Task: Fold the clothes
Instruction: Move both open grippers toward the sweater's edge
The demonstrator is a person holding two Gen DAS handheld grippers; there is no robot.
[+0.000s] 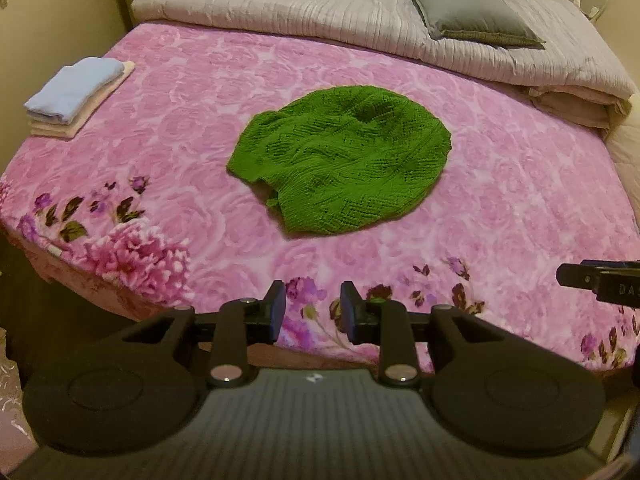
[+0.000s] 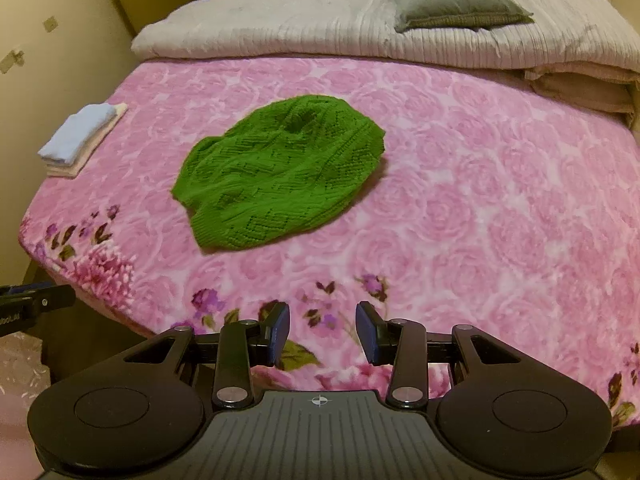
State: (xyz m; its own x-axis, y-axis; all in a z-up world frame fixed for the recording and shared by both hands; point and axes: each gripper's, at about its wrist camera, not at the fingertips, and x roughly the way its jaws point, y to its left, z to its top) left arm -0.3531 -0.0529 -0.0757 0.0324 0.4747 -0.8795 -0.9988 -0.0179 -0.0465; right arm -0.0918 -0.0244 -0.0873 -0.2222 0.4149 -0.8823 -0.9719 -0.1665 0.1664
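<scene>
A green knitted garment (image 1: 340, 158) lies crumpled in a rounded heap in the middle of the pink floral bed cover (image 1: 520, 208); it also shows in the right wrist view (image 2: 280, 172). My left gripper (image 1: 313, 312) is open and empty above the bed's near edge, well short of the garment. My right gripper (image 2: 323, 330) is open and empty, also over the near edge. The right gripper's tip shows at the right edge of the left wrist view (image 1: 600, 282). The left gripper's tip shows at the left of the right wrist view (image 2: 36, 304).
A stack of folded clothes, light blue on cream (image 1: 76, 96), sits at the bed's left side (image 2: 80, 138). A folded grey-white quilt (image 1: 320, 12) and a grey pillow (image 1: 476, 20) lie along the far side. A beige wall (image 1: 60, 8) stands at the left.
</scene>
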